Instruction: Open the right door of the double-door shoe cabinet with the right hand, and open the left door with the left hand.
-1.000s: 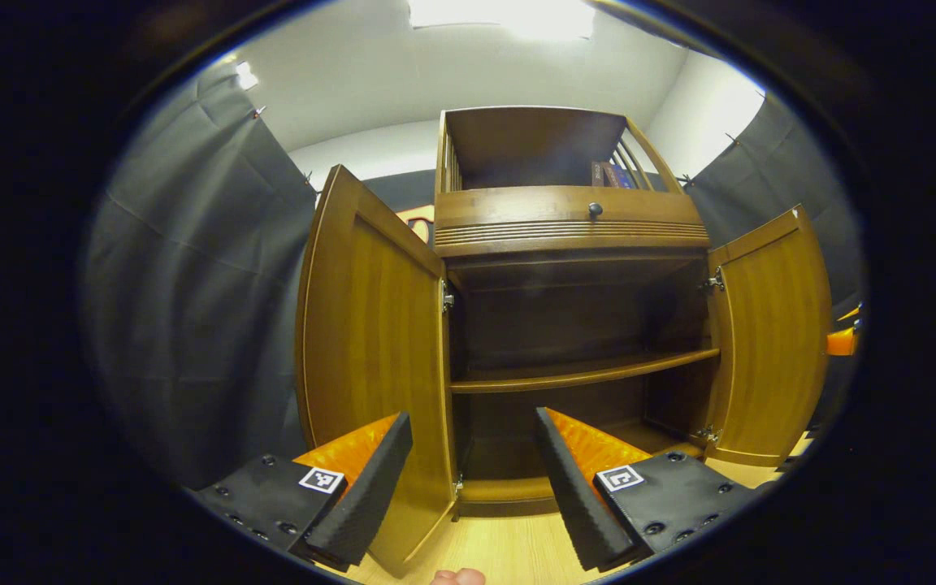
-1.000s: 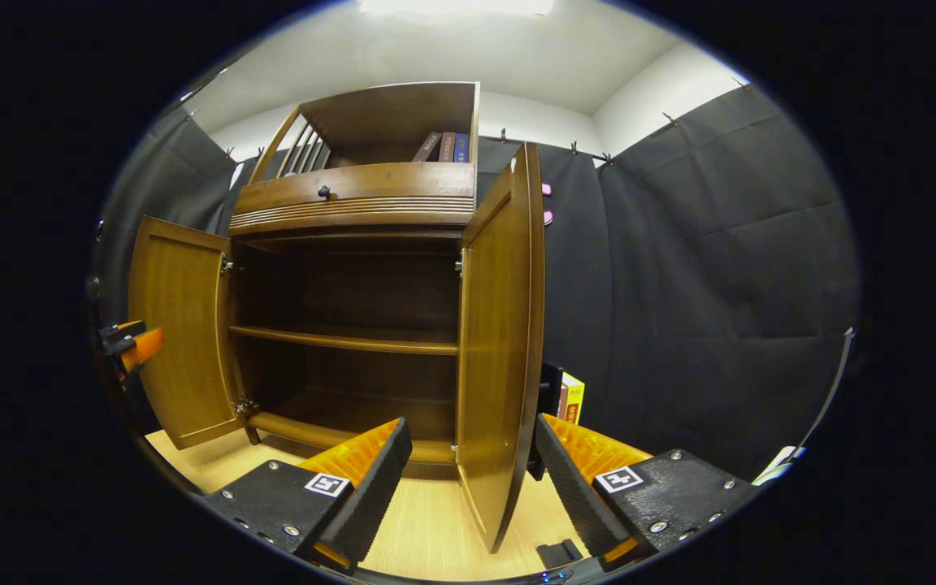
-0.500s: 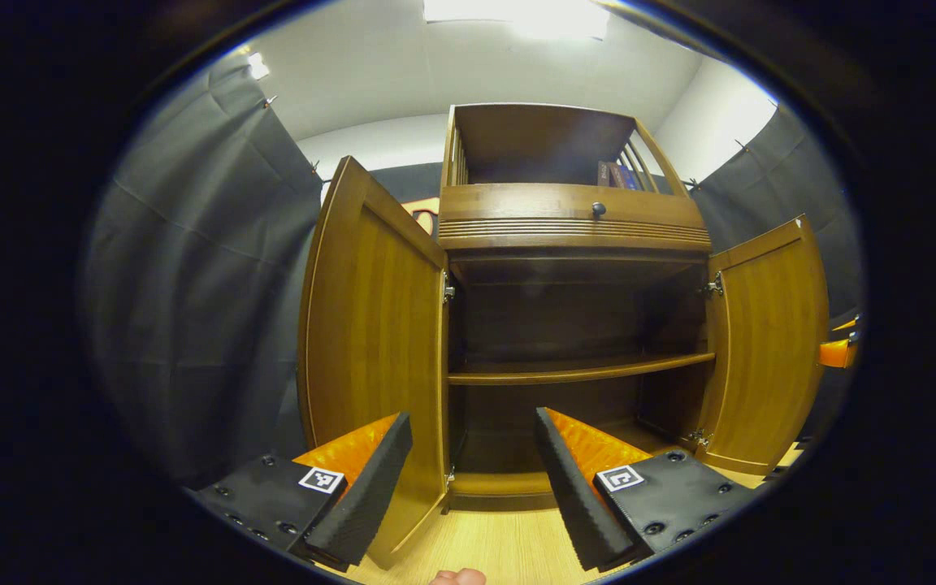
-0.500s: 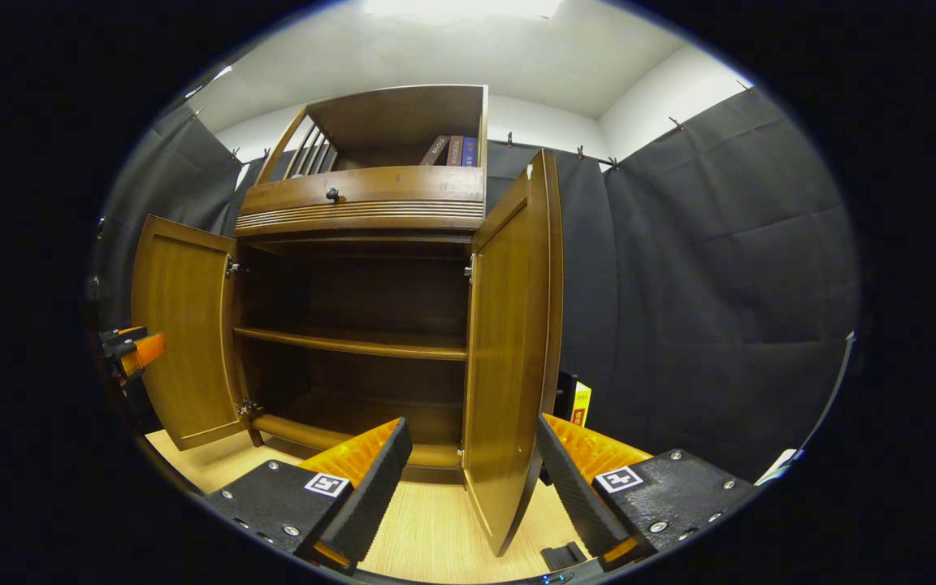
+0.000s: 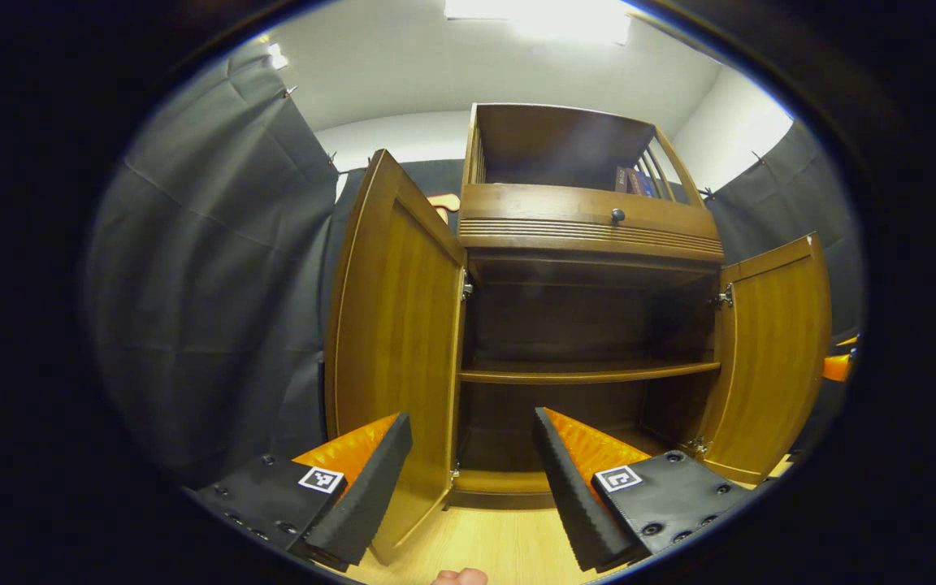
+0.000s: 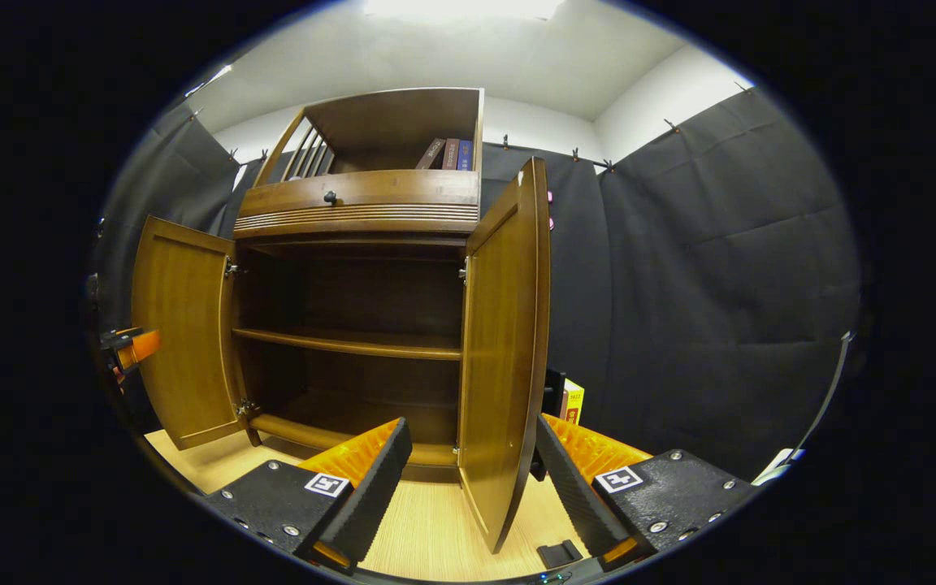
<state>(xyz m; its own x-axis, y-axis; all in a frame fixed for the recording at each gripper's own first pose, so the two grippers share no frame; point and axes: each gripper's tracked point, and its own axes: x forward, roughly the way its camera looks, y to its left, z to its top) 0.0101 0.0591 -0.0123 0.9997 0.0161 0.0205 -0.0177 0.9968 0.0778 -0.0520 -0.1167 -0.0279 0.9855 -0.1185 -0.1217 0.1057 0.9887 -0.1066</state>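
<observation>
Both doors of the shoe cabinet [image 5: 590, 244] standing wide open. In the left gripper view, left tool [image 5: 468, 479] low in front of the cabinet, fingers apart, clamped on nothing; left door [image 5: 395, 349] swung out toward the camera, its lower edge seen between the two fingers but apart from them. Right door [image 5: 769, 357] open at the far side, with a part of the other tool [image 5: 838, 366] just beyond its edge. In the right gripper view, right tool [image 6: 468, 483] also with fingers apart and holding nothing; right door [image 6: 504, 349] edge-on between them, not touched. Inside, one bare shelf [image 6: 354, 341]. Above, a drawer with a dark knob [image 6: 330, 197] and some books [image 6: 448, 153]. Light wooden floor [image 6: 427, 528] below.
</observation>
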